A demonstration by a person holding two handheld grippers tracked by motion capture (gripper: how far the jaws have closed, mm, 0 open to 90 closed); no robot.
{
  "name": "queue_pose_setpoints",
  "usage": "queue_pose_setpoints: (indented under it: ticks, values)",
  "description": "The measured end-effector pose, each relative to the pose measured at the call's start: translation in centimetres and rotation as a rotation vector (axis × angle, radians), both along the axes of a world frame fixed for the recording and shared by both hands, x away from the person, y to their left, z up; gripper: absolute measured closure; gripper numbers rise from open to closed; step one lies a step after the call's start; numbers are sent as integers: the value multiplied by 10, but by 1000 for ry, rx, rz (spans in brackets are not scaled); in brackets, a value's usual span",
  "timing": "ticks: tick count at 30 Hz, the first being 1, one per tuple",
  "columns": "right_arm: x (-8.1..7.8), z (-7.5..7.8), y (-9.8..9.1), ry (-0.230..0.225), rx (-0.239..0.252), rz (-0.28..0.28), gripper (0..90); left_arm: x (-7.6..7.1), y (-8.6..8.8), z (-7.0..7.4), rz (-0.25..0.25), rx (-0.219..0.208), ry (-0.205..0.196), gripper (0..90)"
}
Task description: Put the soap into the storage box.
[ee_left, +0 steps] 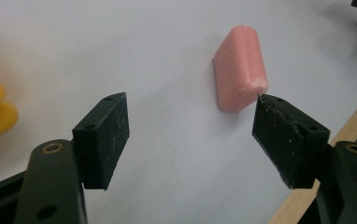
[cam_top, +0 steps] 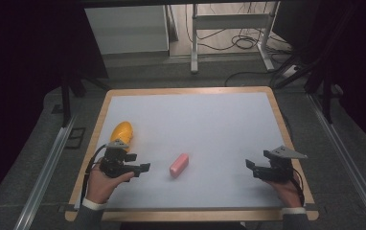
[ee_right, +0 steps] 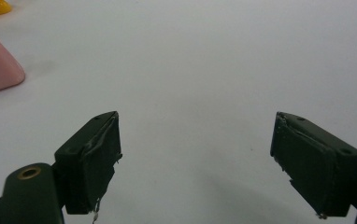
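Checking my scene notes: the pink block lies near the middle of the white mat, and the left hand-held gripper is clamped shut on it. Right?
Not quite. The pink block does lie near the middle of the white mat, but the left hand-held gripper is open with nothing between its jaws; the block lies beyond them, as the left gripper view shows.

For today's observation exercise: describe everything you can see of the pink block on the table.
The pink block is a small, smooth, rounded bar, waxy or soap-like in look, in one piece. It lies flat on the white table top, set slantwise, near the front middle. Nothing touches it: the left gripper stands open just short of its near end, and a yellow object lies apart at its left.
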State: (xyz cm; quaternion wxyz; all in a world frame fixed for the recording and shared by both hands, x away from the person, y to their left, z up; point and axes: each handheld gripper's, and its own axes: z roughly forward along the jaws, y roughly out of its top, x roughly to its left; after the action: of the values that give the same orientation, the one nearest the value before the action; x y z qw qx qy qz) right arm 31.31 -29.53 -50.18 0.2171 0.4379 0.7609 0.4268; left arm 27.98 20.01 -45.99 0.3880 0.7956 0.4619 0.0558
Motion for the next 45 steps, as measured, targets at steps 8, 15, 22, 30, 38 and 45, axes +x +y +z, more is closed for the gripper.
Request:
queue_pose_setpoints:
  ticks: [8, 15, 22, 30, 38, 45]
  values:
    - [-1, 1, -1, -4, 2, -4, 159, 8, -17, 6, -34, 40, 14, 275]
    - [0, 1, -2, -6, 0, -6, 159, 15, -32, 8, -67, 59, 19, 271]
    - [-1, 1, -2, -5, -5, -10, 159, 21, -50, 4, -100, 71, 29, 264]
    - [-1, 0, -3, -4, -9, -12, 159, 25, -62, 5, -113, 91, 34, 260]
    - [-2, 2, -4, -15, 8, -4, 159, 30, -76, 3, -128, 102, 39, 249]
    - [-2, 3, -5, -20, 14, -12, 158, 36, -92, 0, -147, 126, 47, 244]
